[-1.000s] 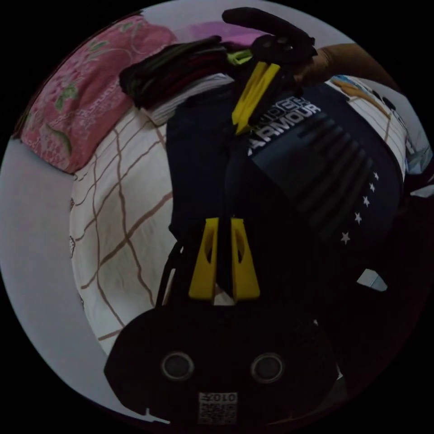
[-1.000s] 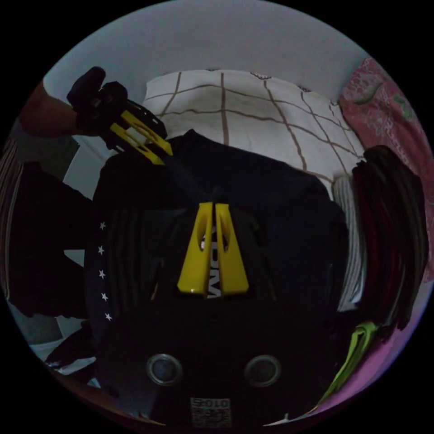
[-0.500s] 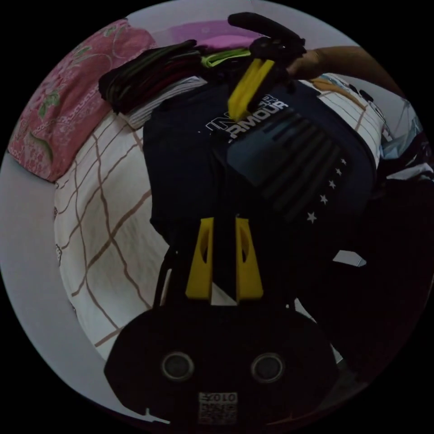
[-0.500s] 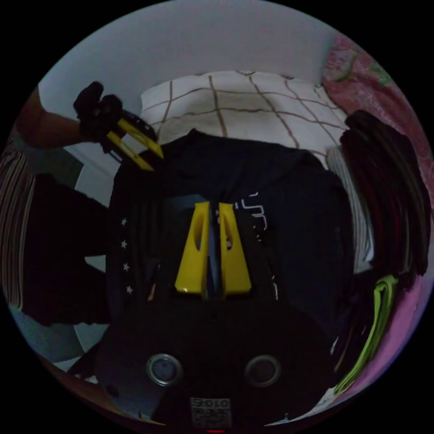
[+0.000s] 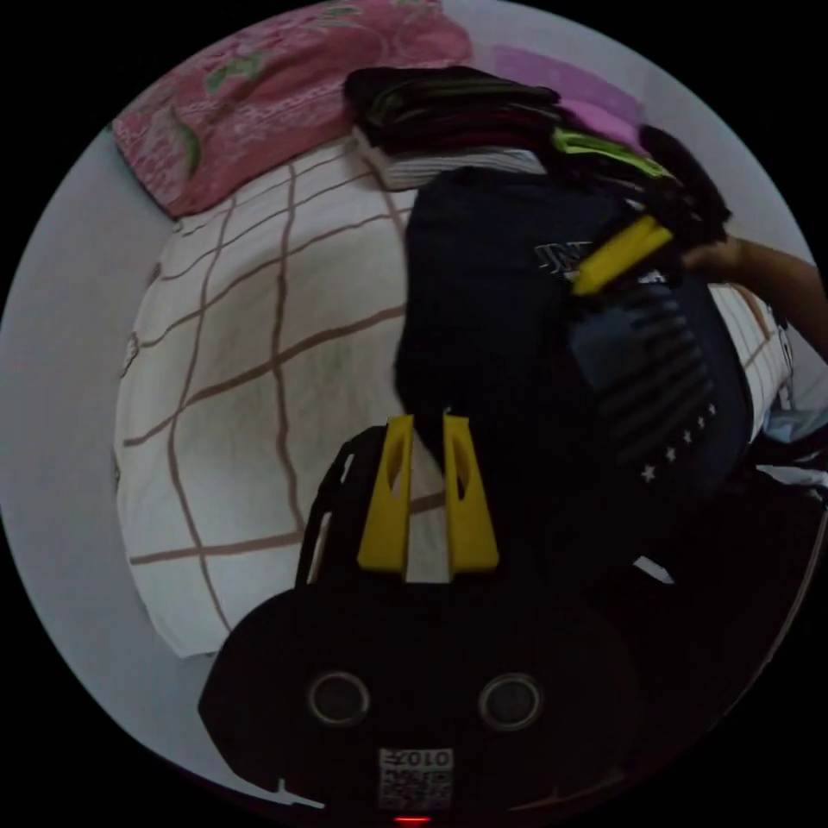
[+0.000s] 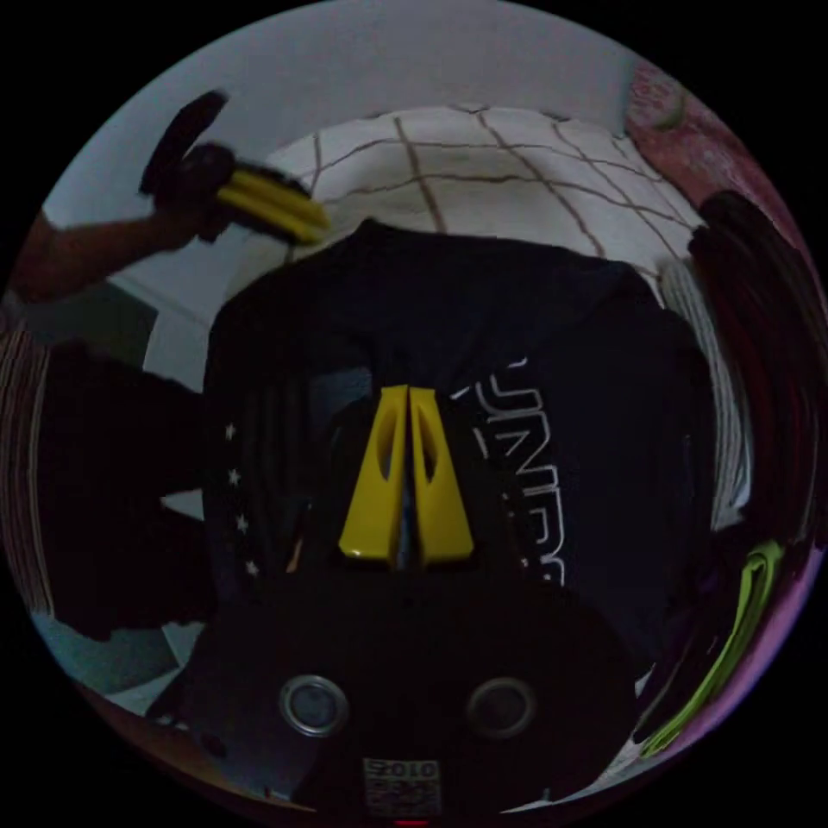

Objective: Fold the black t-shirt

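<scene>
The black t-shirt with white lettering and a striped, starred print lies folded on the checked bed sheet. My left gripper stands open just off the shirt's edge, with bare sheet showing between its jaws. In the right gripper view the left gripper is blurred, above the sheet beyond the shirt's far corner. My right gripper is shut on a thin fold of the shirt near the print. In the left gripper view the right gripper rests on the lettering.
A pile of folded clothes sits at the head of the bed beside a pink flowered pillow. A lime-green garment lies by that pile. A person's arm reaches in behind the right gripper. A pale wall borders the bed.
My left gripper has let the shirt go and swung off it over the bare sheet. The right gripper's jaws have drawn closer together, and more of the lettering shows.
</scene>
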